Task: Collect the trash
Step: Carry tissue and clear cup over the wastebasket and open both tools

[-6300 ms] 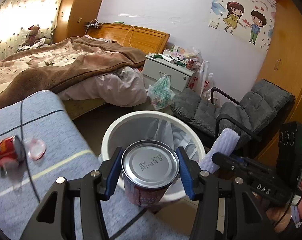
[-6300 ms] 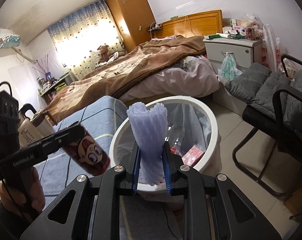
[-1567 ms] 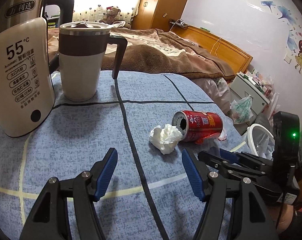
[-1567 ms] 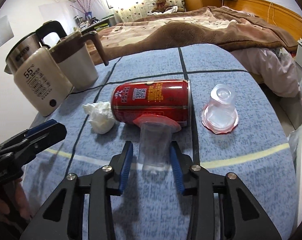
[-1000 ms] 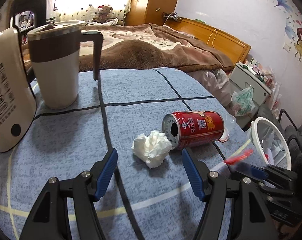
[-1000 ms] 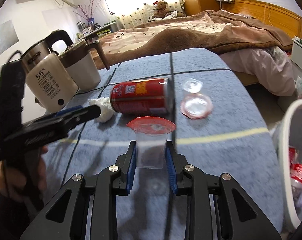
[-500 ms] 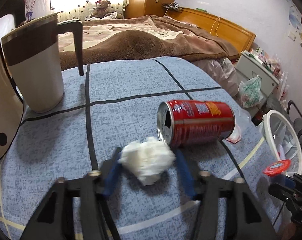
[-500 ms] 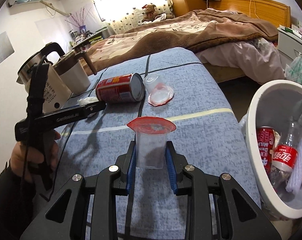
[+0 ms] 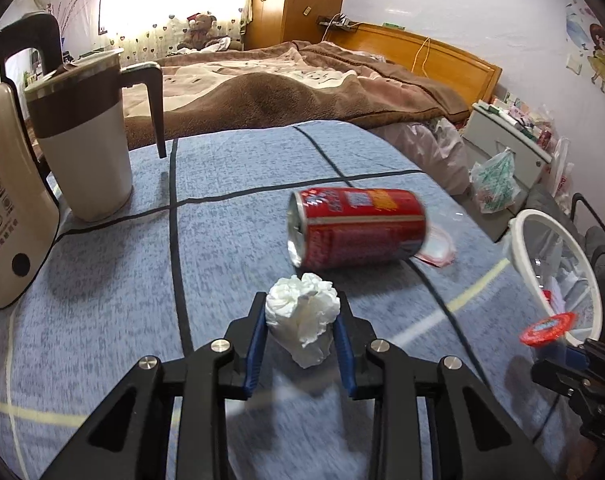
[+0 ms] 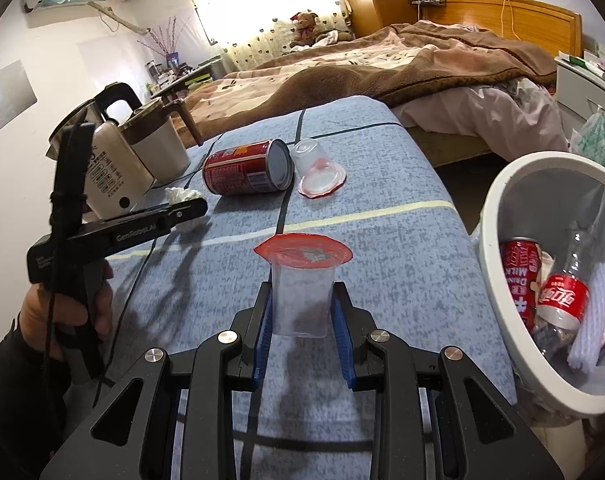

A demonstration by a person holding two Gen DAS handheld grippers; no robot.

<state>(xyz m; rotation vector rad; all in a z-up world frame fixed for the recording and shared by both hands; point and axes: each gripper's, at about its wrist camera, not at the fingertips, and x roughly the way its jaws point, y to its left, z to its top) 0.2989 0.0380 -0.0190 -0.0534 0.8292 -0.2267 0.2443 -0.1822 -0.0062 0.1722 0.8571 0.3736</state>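
Note:
A crumpled white tissue (image 9: 302,320) lies on the blue tablecloth (image 9: 230,232), and my left gripper (image 9: 300,300) is shut on it, its blue pads pressing both sides. Just beyond it a red can (image 9: 358,226) lies on its side. My right gripper (image 10: 301,288) is shut on a clear plastic cup (image 10: 302,308) with a red peeled lid, held above the cloth near the table's right edge. The white trash bin (image 10: 490,208) stands to its right. In the right wrist view the left gripper (image 10: 194,210) is at the tissue (image 10: 178,195), next to the can (image 10: 246,172).
Another clear cup (image 10: 314,160) with a red-rimmed lid lies by the can. A cream kettle (image 9: 6,208) and a lidded mug (image 9: 86,140) stand at the table's far left. The bin holds cans and a bottle (image 10: 562,292). A bed (image 9: 302,76) lies beyond the table.
My left gripper moved forward over the tissue and its jaws came together on it. My right gripper carried the cup away from the can, toward the bin.

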